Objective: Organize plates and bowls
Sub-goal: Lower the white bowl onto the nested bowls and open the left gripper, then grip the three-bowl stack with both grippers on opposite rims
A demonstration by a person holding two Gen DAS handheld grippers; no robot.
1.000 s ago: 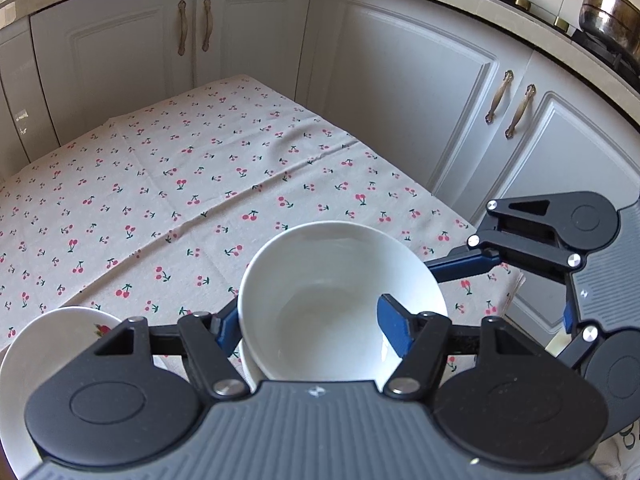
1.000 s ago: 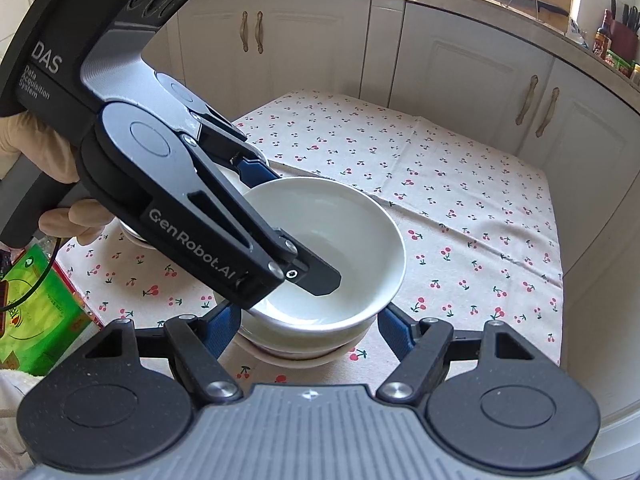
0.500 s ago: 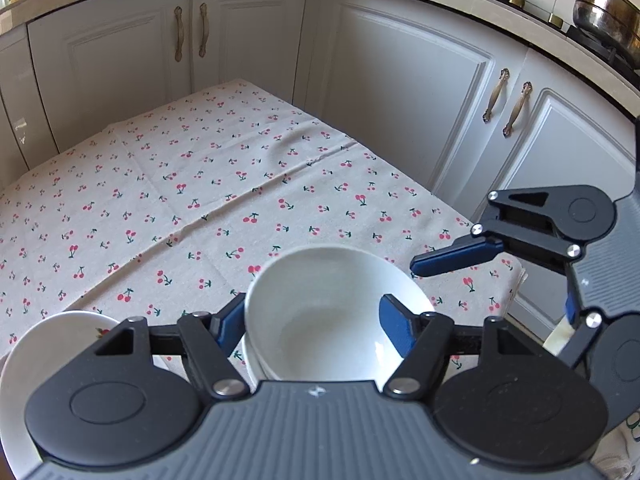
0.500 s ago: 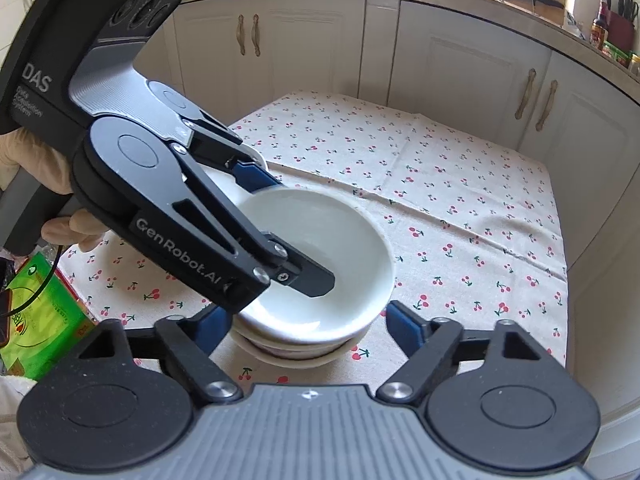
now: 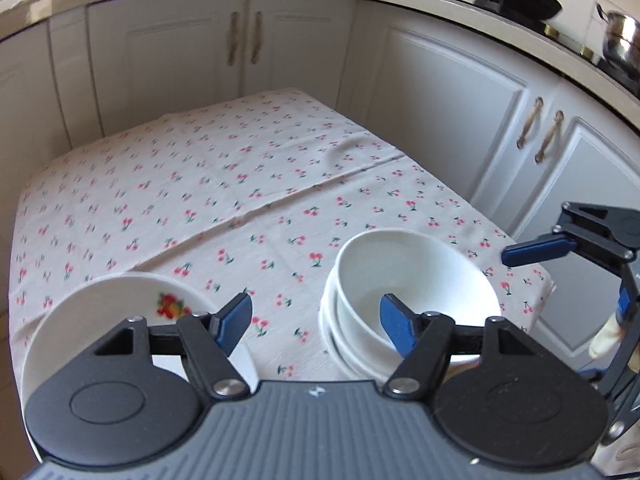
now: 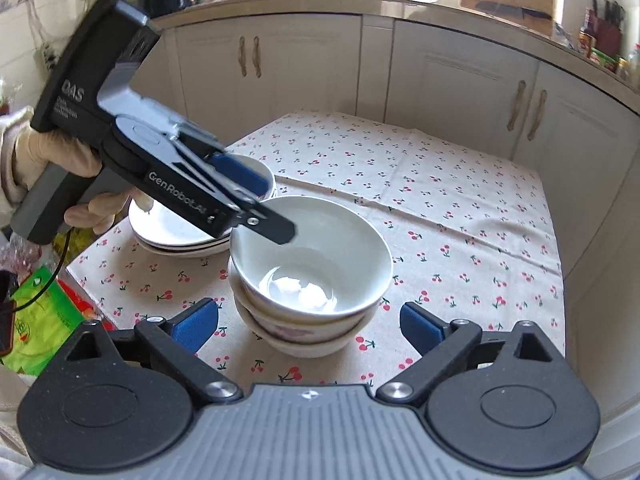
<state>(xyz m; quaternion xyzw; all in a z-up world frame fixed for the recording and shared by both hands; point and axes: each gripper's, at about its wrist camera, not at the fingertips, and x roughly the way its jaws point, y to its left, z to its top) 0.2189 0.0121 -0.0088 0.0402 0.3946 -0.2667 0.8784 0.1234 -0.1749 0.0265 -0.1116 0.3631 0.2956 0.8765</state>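
Observation:
A stack of white bowls (image 6: 312,276) stands on the cherry-print tablecloth near its front edge; it also shows in the left wrist view (image 5: 408,300). A stack of white plates (image 6: 188,228) sits to its left, and its top plate with a fruit print shows in the left wrist view (image 5: 120,312). My left gripper (image 5: 316,320) is open and empty, between the plates and the bowls, above them. In the right wrist view the left gripper (image 6: 256,204) hangs over the plates and the bowl rim. My right gripper (image 6: 310,324) is open and empty, just in front of the bowl stack.
The tablecloth (image 5: 240,184) covers a low table hemmed in by white kitchen cabinets (image 6: 452,96) on the far sides. A green packet (image 6: 32,320) lies off the table's left edge. Pots stand on the counter (image 5: 616,40) at the right.
The left gripper let go of the top bowl, now resting on the stack, and moved left and up. The right gripper has opened wider and backed off slightly.

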